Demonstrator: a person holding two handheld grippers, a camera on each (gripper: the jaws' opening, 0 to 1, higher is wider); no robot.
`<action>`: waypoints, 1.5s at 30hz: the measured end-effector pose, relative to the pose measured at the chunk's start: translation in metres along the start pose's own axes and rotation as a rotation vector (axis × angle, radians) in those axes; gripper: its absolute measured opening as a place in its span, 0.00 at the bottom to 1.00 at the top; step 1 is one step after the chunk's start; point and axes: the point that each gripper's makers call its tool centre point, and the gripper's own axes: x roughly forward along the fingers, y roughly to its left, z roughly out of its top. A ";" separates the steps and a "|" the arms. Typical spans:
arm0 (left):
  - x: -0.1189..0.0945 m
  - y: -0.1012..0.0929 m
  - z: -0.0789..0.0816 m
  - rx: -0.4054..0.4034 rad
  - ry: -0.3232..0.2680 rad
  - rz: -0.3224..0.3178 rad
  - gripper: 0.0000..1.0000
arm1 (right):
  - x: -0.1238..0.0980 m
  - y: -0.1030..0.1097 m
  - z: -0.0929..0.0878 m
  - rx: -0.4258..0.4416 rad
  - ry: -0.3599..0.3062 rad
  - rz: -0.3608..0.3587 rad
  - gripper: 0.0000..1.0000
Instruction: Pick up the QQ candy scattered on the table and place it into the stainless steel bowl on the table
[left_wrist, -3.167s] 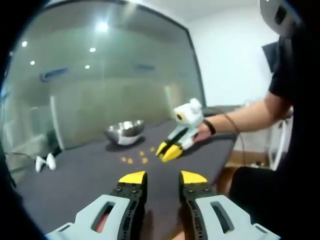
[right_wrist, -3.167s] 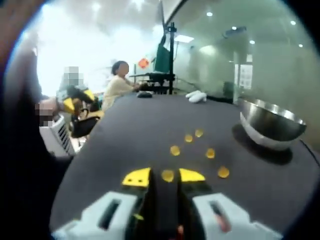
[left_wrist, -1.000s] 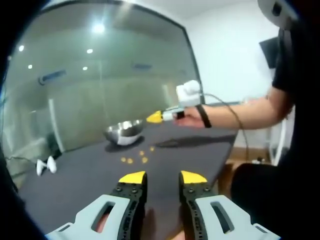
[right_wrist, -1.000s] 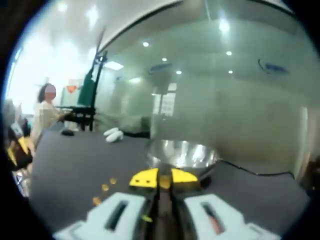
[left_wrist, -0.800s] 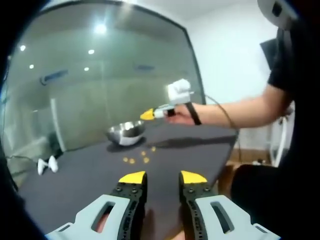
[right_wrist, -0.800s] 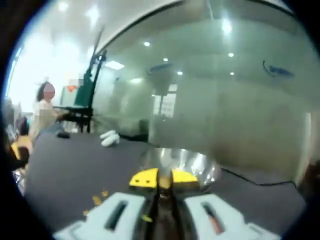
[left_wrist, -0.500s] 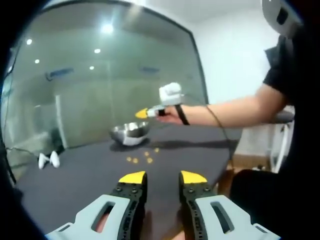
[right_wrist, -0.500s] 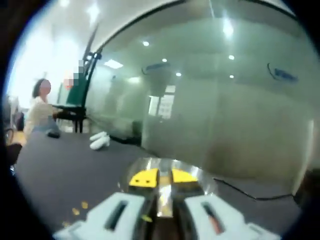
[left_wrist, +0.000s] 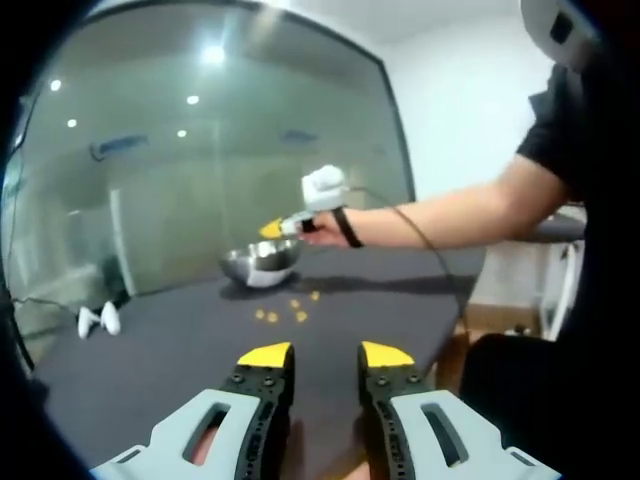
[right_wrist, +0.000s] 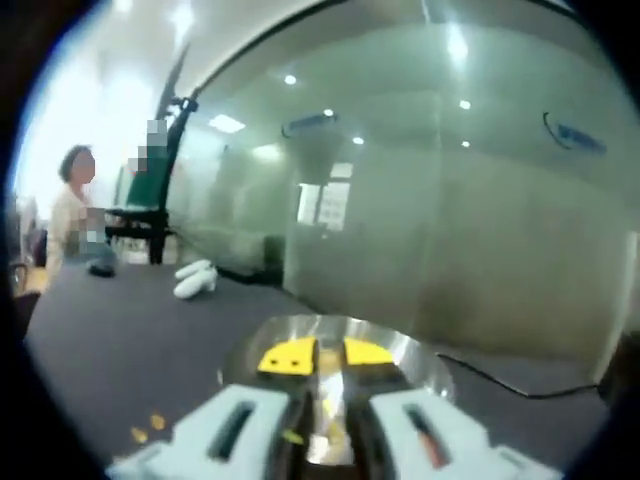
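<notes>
Right gripper view: right gripper (right_wrist: 325, 355) over the stainless steel bowl (right_wrist: 410, 360), fingers narrow, grip contents unclear. Left gripper view: left gripper (left_wrist: 325, 355) parted, candies (left_wrist: 285, 312) on the worktop (left_wrist: 180, 350).

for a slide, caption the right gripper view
Right gripper poised over the steel bowl on the dark table.
</notes>
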 end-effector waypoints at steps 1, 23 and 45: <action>-0.001 0.001 -0.001 0.002 0.002 0.001 0.27 | -0.001 0.002 -0.002 0.029 0.005 0.012 0.16; 0.003 -0.002 0.000 0.010 0.013 -0.001 0.27 | -0.024 0.002 0.005 0.085 -0.017 0.032 0.18; 0.018 -0.016 0.000 0.025 0.014 -0.041 0.27 | -0.162 0.042 -0.043 0.105 0.012 0.220 0.17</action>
